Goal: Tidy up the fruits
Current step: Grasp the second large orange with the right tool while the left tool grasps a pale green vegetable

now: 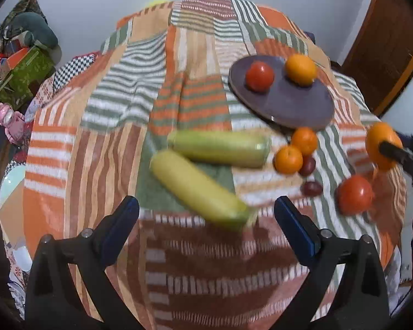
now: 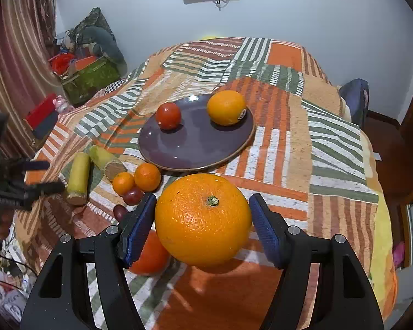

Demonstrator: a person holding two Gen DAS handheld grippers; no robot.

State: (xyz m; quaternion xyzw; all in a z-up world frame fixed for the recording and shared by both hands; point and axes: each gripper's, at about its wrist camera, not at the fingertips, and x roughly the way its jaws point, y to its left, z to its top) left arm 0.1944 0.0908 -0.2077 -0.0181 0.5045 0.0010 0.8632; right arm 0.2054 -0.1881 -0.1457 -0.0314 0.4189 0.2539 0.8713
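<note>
A purple plate [image 2: 195, 143] on the patchwork cloth holds a tomato [image 2: 168, 115] and an orange [image 2: 226, 107]; the plate also shows in the left wrist view [image 1: 289, 101]. My right gripper [image 2: 203, 214] is shut on a large orange [image 2: 203, 220], held above the cloth; it shows at the right edge of the left wrist view [image 1: 382, 145]. My left gripper [image 1: 206, 206] is open and empty, just short of two yellow-green corn cobs [image 1: 198, 184]. Two small oranges [image 1: 296, 151], two dark plums [image 1: 309, 176] and a second tomato [image 1: 355, 194] lie on the cloth.
The table's patchwork cloth [image 2: 289, 148] falls away at the edges. A green box and clutter [image 2: 90, 77] stand at the back left. A wooden door [image 1: 388, 41] is at the right. A blue chair back [image 2: 355, 96] stands behind the table.
</note>
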